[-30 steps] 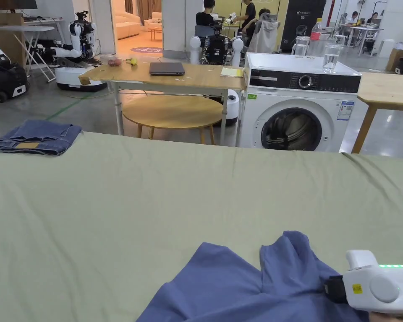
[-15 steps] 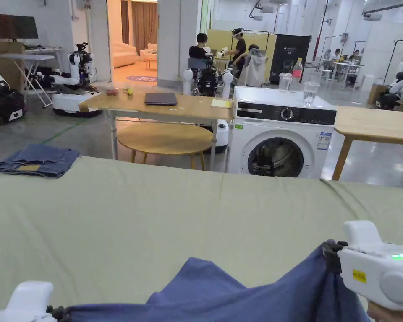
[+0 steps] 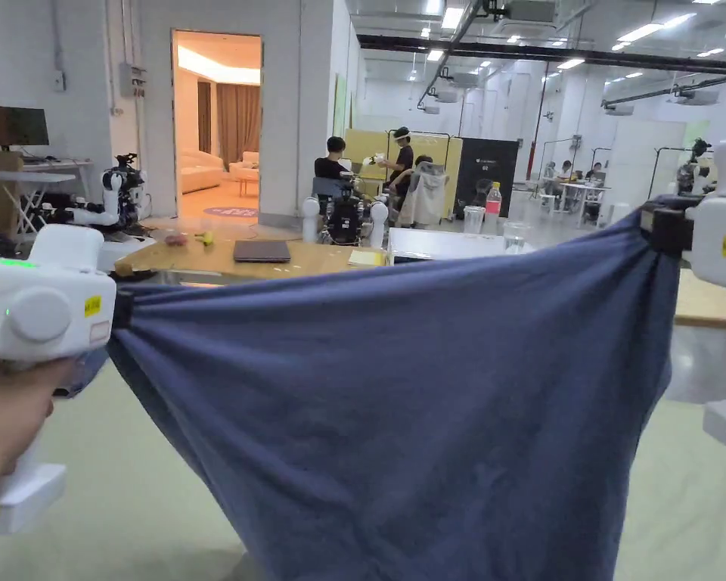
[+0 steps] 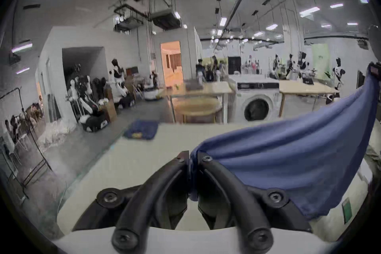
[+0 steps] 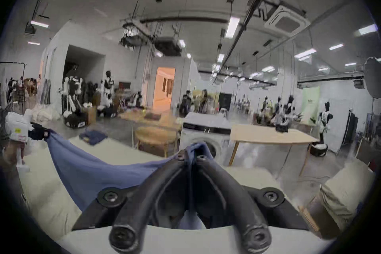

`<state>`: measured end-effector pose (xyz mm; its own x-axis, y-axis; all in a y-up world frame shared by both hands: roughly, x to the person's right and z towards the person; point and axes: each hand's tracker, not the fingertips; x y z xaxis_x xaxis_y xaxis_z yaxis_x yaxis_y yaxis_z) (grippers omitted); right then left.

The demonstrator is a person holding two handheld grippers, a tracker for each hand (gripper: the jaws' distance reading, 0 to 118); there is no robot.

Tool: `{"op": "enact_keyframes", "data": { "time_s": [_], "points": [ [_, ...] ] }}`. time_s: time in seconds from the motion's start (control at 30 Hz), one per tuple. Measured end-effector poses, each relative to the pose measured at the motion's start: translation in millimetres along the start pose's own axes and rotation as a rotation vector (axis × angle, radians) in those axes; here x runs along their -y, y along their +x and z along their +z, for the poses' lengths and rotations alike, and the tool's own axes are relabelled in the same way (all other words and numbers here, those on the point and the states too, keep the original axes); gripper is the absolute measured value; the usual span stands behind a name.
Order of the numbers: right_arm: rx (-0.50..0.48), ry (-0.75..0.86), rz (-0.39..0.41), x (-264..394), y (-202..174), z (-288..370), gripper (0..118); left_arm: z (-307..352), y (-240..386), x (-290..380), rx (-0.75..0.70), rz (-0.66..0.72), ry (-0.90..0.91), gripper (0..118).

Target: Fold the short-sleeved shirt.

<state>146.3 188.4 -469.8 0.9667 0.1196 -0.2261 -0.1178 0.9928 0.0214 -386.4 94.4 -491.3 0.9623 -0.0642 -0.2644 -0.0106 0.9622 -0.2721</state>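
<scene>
A: Starting at the left, what has the left gripper (image 3: 116, 309) got?

B: Its jaws are closed tight on a bunched corner of the blue shirt (image 3: 399, 408); the left gripper view shows the cloth pinched right at the tips (image 4: 192, 157).

A: And the shirt itself?

B: It hangs in the air, stretched across between the two tools, above the green-covered table (image 3: 127, 484); the lower part sags toward the cloth below.

A: The right gripper (image 3: 660, 231)?

B: Clamped just as closely on the opposite corner; fabric pokes up between its jaws (image 5: 192, 150).

A: What might go wrong?

B: I'd guess a slip; each hold is a small pinch, so a sharp tug or shake could pull a corner free; laid down carelessly, it could wrinkle or land crooked.
</scene>
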Motion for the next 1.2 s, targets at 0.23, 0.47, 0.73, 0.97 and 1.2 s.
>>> {"op": "enact_keyframes", "data": {
  "time_s": [0.23,0.47,0.73,0.97,1.2],
  "points": [
    [0.044,0.159,-0.064,-68.5,15.5,0.8,1,16.4,8.3,-107.6,-0.034,-0.002,0.154,1],
    [0.052,0.166,-0.109,-60.0,28.1,-2.7,1,23.4,13.9,-108.9,-0.039,-0.055,0.201,1],
    [0.067,-0.001,-0.096,62.7,31.6,-28.3,1,-20.8,33.9,17.5,-0.04,-0.06,0.055,1],
    [0.056,-0.051,-0.117,115.1,42.5,12.3,1,6.5,38.0,71.9,-0.034,-0.123,0.024,1],
    [0.007,-0.144,-0.16,193.5,15.4,140.9,1,109.6,20.9,160.0,0.036,-0.151,-0.018,1]
  ]
}}
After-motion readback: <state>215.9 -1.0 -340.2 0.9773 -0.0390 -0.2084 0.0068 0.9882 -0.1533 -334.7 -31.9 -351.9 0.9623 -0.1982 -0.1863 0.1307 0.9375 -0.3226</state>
